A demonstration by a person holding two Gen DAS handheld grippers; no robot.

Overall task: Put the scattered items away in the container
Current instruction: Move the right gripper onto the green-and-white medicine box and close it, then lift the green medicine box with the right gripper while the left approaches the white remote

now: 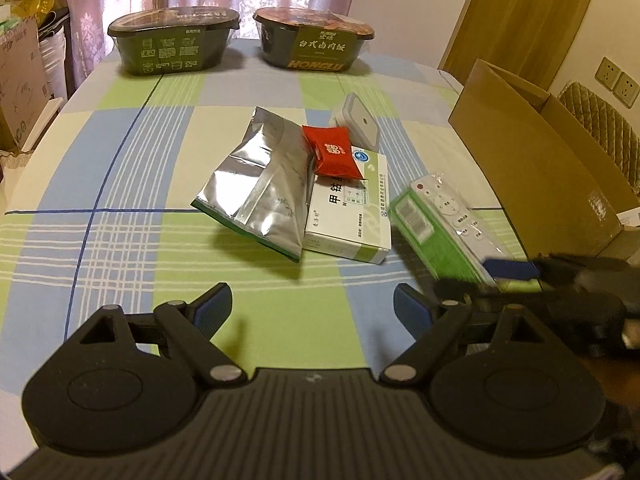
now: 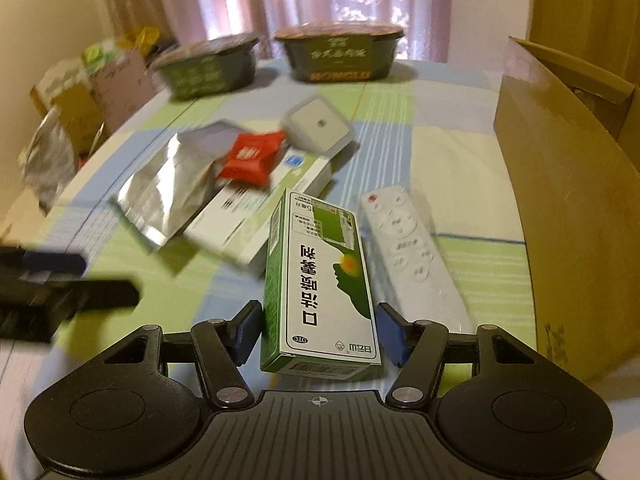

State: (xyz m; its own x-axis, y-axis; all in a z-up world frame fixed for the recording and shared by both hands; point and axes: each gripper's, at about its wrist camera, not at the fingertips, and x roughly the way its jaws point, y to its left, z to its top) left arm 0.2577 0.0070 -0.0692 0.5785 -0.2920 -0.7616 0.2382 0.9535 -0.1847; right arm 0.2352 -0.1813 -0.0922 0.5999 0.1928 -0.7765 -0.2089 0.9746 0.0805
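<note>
My right gripper (image 2: pixel 318 330) clasps the green box (image 2: pixel 320 280) lengthwise near the tabletop's (image 2: pixel 460 148) right edge, beside the cardboard box (image 2: pixel 560 208), ready for transfer. Left gripper (image 1: pixel 312 308) hangs released.

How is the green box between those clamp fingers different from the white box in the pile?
The green box is narrow and sits between the right gripper fingers; the white box is broader and flatter. Nothing rests on the green box, whereas a red packet lies on the white one. Both carry printed Chinese text.
</note>
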